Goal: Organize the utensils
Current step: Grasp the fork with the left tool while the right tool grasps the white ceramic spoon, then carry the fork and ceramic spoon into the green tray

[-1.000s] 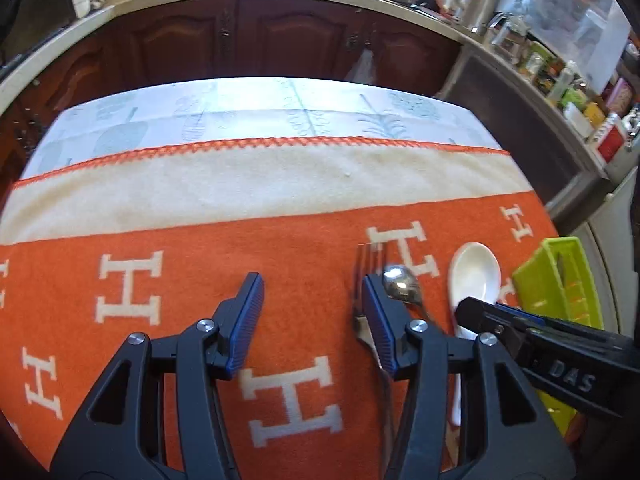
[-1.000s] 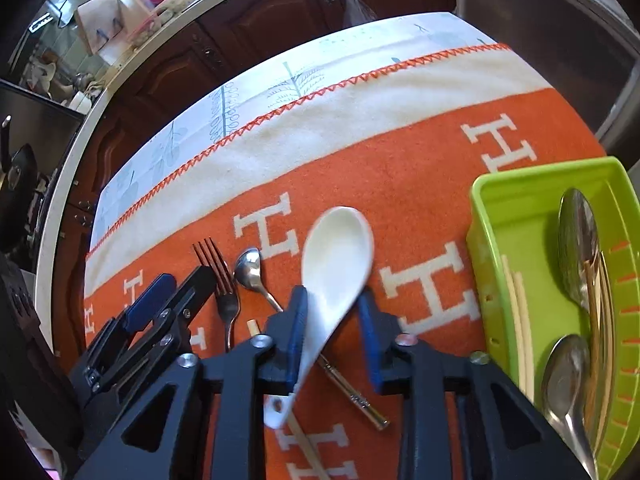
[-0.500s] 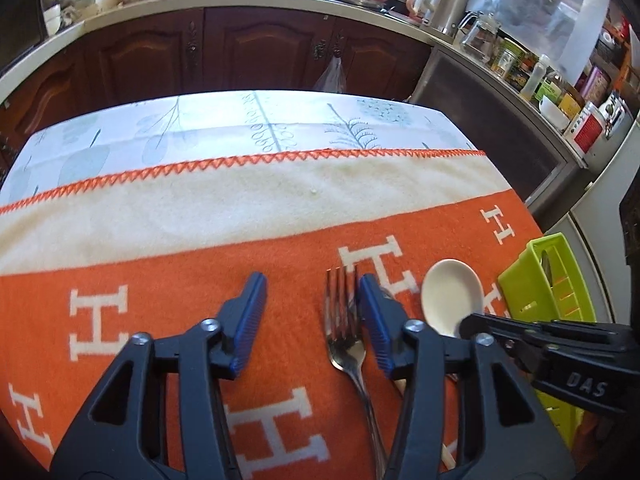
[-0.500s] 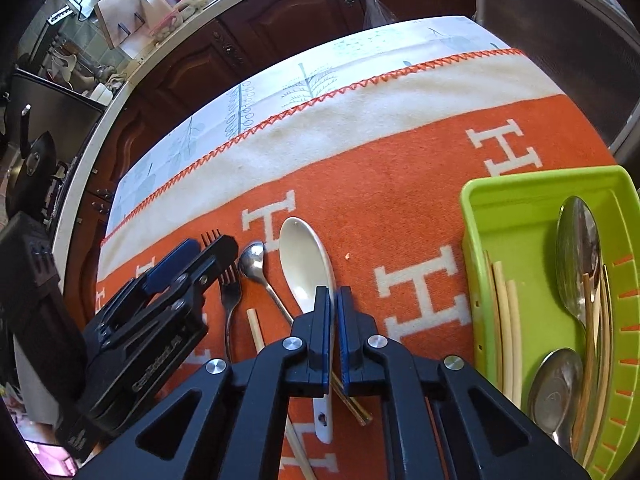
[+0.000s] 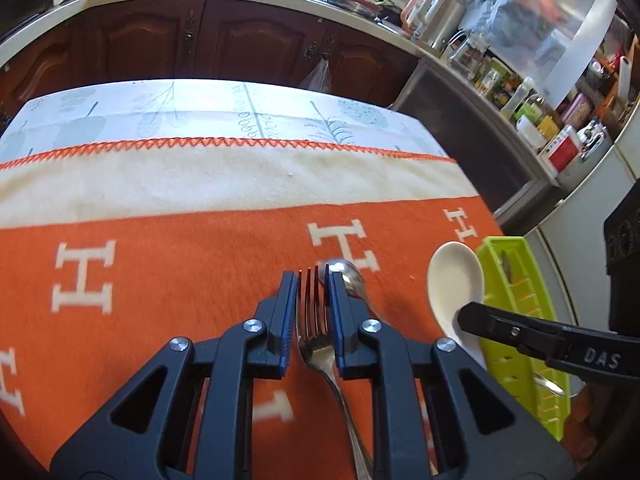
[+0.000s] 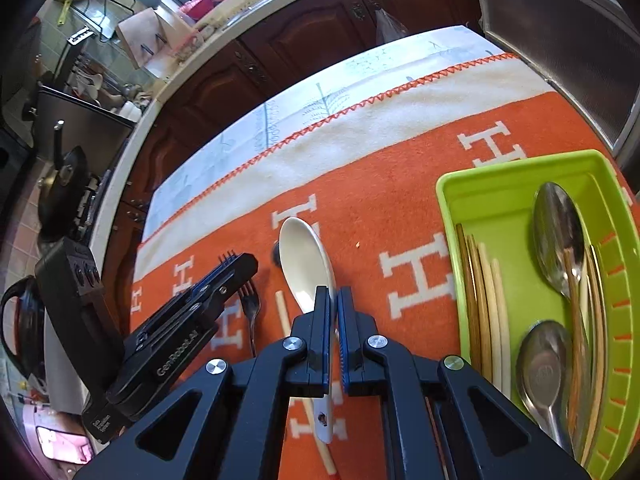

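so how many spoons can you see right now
4. Two metal spoons lie in the green tray, one farther, one nearer. The white spoon sits in the right gripper. A small metal spoon lies beside the fork. Others may be hidden.

You are closing your left gripper (image 5: 313, 312) around the silver metal fork (image 5: 316, 332): its blue-padded jaws, wide apart 1 second ago with the fork lying by the right one, are now pinching the fork's head between them. Your right gripper (image 6: 334, 320) is holding the white ceramic soup spoon (image 6: 306, 268) clamped by its handle, and that spoon is now sitting closer to the lime-green plastic utensil tray (image 6: 500, 184).
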Motion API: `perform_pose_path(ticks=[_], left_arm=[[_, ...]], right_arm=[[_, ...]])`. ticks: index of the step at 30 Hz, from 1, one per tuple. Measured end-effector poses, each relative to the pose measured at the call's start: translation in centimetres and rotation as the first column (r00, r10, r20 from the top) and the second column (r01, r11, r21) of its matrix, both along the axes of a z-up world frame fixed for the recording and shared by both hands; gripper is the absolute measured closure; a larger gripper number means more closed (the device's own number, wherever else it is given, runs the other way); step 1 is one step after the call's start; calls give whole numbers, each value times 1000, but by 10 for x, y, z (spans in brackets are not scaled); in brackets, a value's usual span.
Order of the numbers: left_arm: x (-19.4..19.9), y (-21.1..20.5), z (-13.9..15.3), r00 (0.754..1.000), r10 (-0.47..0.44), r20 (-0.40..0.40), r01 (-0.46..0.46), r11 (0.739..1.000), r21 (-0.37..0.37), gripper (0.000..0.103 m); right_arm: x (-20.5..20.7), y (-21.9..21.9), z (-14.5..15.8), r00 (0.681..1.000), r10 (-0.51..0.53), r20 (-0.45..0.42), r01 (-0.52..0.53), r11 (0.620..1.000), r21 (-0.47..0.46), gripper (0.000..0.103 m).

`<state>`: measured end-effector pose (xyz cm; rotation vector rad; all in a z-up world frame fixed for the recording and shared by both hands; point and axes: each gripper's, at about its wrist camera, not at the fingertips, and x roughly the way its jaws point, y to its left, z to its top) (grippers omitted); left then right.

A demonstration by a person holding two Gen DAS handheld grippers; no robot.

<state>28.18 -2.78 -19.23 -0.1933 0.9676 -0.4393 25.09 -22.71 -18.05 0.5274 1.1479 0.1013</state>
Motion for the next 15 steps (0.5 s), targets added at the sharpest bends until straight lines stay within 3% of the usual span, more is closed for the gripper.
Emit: perform_pose_path(ticks=[7,11,15], left_arm=[[-34,-17,1,998,-63,-15,65,992,108,90],[-45,-18,-8,996,-75,-55,79,994,78,90],[-45,-10,-12,990,-92,-109,89,995,-36,90]], right_arm=[[-26,-3,6,1000,11,3,-11,1000,0,99],[-39,-7,7,1000,16,1,-16,1000,1,99],[-48,-12,7,1000,18,1,-18,1000,6,99]])
